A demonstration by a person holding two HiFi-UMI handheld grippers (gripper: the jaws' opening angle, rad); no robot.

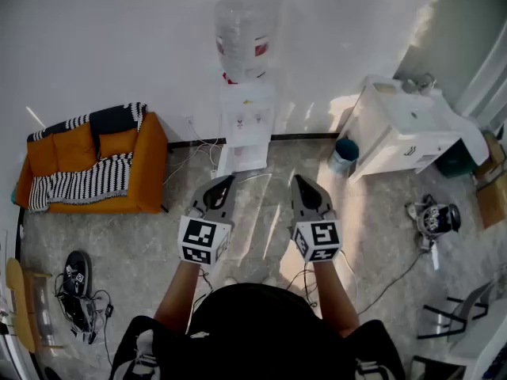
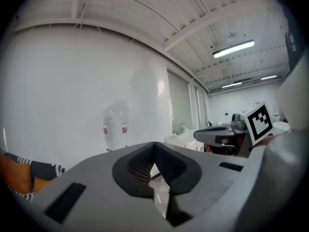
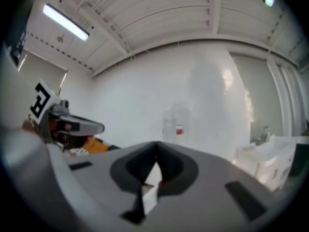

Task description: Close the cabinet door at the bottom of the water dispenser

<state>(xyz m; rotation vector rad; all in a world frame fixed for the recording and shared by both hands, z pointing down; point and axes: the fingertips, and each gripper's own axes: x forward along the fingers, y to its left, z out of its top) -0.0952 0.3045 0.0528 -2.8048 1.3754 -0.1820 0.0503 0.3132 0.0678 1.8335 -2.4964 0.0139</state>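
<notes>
Dispenser beyond closed left claw, right claw

Colours noted. My left tongs and right tongs: grey shells with black pad recesses, and each has a cube of black-and-white square markers. Water dispenser: white. Its bottle is clear with a red-and-white label. Wall: white. Floor: pale grey, marbled. Sofa: orange. Blanket over it: black-and-white stripes. Sink unit: white. Bin: teal. My shirt: black.
</notes>
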